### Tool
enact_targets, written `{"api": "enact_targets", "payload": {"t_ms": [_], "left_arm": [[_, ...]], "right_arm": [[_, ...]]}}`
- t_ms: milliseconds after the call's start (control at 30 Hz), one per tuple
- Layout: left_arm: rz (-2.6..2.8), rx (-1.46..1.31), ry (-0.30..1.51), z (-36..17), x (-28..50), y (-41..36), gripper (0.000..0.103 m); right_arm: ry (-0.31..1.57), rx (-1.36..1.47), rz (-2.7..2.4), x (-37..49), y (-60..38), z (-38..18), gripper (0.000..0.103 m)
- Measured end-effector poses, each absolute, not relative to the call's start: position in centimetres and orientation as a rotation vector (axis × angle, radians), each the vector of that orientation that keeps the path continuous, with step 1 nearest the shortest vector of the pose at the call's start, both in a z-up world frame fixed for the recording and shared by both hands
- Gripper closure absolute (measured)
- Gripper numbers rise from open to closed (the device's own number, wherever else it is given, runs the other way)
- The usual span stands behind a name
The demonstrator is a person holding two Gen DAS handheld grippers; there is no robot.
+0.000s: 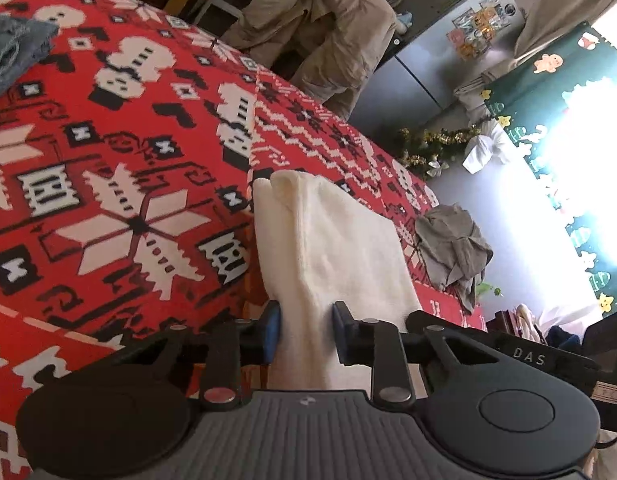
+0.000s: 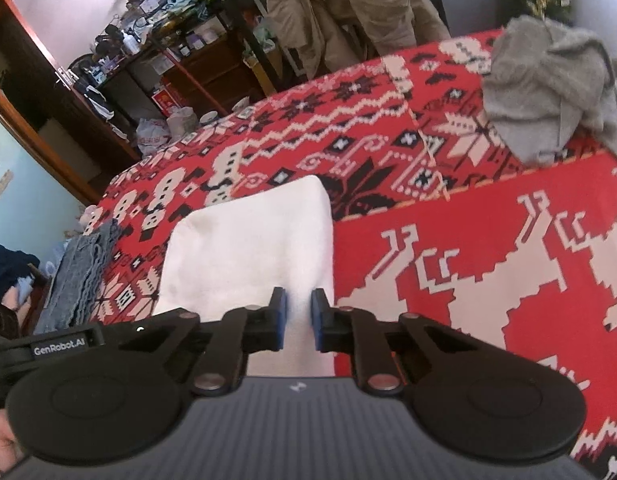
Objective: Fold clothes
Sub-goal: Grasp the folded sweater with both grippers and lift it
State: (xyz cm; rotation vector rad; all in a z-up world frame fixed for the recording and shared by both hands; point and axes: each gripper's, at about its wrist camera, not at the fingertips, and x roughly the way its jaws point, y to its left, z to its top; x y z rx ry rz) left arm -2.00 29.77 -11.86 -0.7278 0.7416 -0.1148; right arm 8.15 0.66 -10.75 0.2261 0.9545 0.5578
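A white cloth [image 1: 328,240] [image 2: 248,240] lies folded on the red patterned tablecloth [image 1: 108,140] [image 2: 468,260], its near end raised toward both grippers. In the left wrist view my left gripper [image 1: 306,332] has the cloth bunched between its blue pads [image 1: 273,332], shut on a thick edge. In the right wrist view my right gripper [image 2: 298,320] is shut on a thinner part of the same cloth, with its pads [image 2: 282,318] close together. The cloth's far end rests flat on the table.
A crumpled grey garment [image 1: 452,252] [image 2: 548,88] sits near the table's edge. A folded blue-grey garment [image 1: 12,48] [image 2: 84,272] lies at the opposite side. A beige jacket [image 1: 320,28] [image 2: 348,8] hangs over a chair beyond the table, beside a fridge [image 1: 428,64].
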Motion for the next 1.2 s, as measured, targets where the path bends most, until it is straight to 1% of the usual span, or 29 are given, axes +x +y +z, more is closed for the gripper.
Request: {"api": "enact_targets", "payload": {"t_ms": [100,300,433,633,833,967,1000,1133,1200], "left_arm": [[-0.105,-0.72,0.713,-10.5,-2.8,30.8,0.076],[-0.081,-0.7,0.658,-7.7,-4.4,33.0,0.076],[-0.022,-0.627,0.648,-5.2,-5.8,37.9,0.076],[0.073,-0.526,0.65,-2.8,-6.9,45.9,0.076],[0.148,-0.506,0.69,-3.8,-6.2,53.1,0.077],[0.17,-0.51,0.736,-5.6,-5.2,55.8,0.077],[0.175,-0.512,0.749,-6.1,-4.9,56.3,0.077],[0.178,-0.533,0.758,-7.2,-4.9,57.4,0.077],[0.178,-0.545,0.758,-7.6,-5.1,57.8,0.077]], "right_arm": [[0.931,0.237,0.551,7.2,1.1,-8.9,0.089],[0.874,0.221,0.585,4.9,5.4,-4.5,0.089],[0.844,0.178,0.627,3.4,11.1,-2.0,0.089],[0.866,0.224,0.683,2.1,21.4,-1.0,0.089],[0.881,0.236,0.696,1.3,31.2,-2.0,0.089],[0.859,0.175,0.678,0.2,36.2,-3.2,0.097],[0.854,0.167,0.679,0.0,37.0,-3.4,0.103],[0.856,0.136,0.686,-0.5,40.0,-4.3,0.103],[0.904,0.152,0.675,0.1,40.0,-5.3,0.103]]}}
